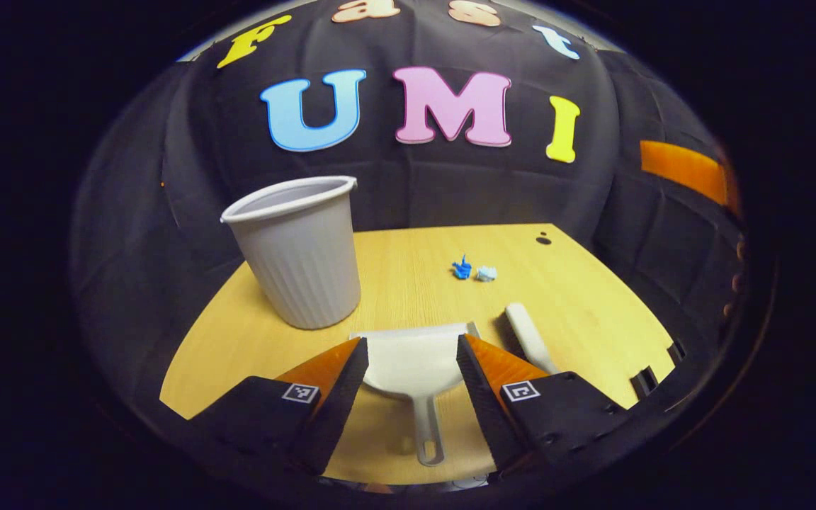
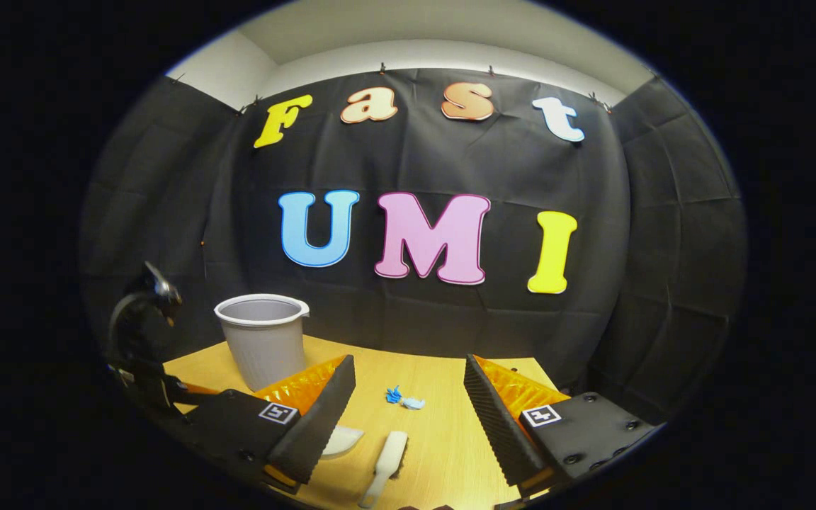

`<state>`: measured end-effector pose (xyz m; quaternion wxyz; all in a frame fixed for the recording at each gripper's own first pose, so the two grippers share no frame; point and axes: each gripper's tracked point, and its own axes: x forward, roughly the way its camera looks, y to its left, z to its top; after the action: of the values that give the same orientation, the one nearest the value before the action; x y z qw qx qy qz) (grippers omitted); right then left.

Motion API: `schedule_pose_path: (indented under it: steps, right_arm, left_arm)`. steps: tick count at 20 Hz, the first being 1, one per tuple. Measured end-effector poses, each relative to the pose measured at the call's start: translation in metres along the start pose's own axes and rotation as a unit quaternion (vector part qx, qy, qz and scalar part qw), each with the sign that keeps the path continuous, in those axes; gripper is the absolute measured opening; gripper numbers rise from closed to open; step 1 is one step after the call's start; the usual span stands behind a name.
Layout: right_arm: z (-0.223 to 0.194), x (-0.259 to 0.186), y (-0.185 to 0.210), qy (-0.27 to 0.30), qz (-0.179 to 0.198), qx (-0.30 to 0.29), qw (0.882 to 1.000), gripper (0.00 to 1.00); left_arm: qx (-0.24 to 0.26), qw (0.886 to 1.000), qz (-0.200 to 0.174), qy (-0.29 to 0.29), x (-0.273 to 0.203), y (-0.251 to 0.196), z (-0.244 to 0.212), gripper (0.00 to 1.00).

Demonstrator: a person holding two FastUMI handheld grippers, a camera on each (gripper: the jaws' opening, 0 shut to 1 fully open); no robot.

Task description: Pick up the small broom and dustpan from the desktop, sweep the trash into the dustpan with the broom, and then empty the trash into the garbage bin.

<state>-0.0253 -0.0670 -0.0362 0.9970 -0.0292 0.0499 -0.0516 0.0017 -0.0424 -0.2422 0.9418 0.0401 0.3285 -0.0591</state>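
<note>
A white dustpan (image 1: 411, 365) lies on the wooden desktop (image 1: 408, 283), handle toward me, right in front of my left gripper (image 1: 411, 361), which is open above it with nothing held. Beside it on the right lies the small white broom (image 1: 528, 336). Two scraps of trash, dark blue (image 1: 462, 268) and pale blue (image 1: 486, 273), sit farther back. The grey garbage bin (image 1: 298, 251) stands at the left. In the right gripper view my right gripper (image 2: 409, 397) is open above the broom (image 2: 387, 464); the trash (image 2: 402, 399), the bin (image 2: 263, 340) and a corner of the dustpan (image 2: 341, 440) show there.
The left gripper's body (image 2: 142, 340) shows at the left in the right gripper view, near the bin. A small dark hole (image 1: 543, 239) marks the desktop's far right part. Black cloth walls close in behind and beside the desk.
</note>
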Motion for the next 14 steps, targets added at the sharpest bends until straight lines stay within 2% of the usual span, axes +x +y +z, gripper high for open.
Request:
schedule_pose_path:
  steps: [3, 6, 9, 11, 14]
  right_arm:
    - [-0.014, 0.003, -0.011, 0.019, -0.004, 0.007, 1.000, 0.97]
    - [-0.034, 0.006, -0.012, 0.055, 0.008, 0.012, 0.998, 0.99]
    - [-0.042, 0.007, -0.014, 0.069, 0.020, 0.013, 0.997, 0.99]
    - [-0.050, 0.009, -0.019, 0.077, 0.023, 0.015, 0.997, 0.99]
    - [-0.061, 0.010, -0.026, 0.093, 0.022, 0.017, 0.995, 0.99]
  left_arm:
    - [-0.014, 0.997, -0.002, 0.079, 0.016, -0.005, -0.041, 0.77]
    - [-0.017, 0.990, -0.003, 0.143, 0.032, -0.008, -0.070, 0.77]
    - [-0.029, 0.976, -0.007, 0.214, 0.049, -0.005, -0.090, 0.77]
    - [-0.041, 0.964, -0.012, 0.264, 0.060, -0.005, -0.103, 0.77]
    - [-0.060, 0.950, -0.012, 0.307, 0.072, 0.000, -0.104, 0.77]
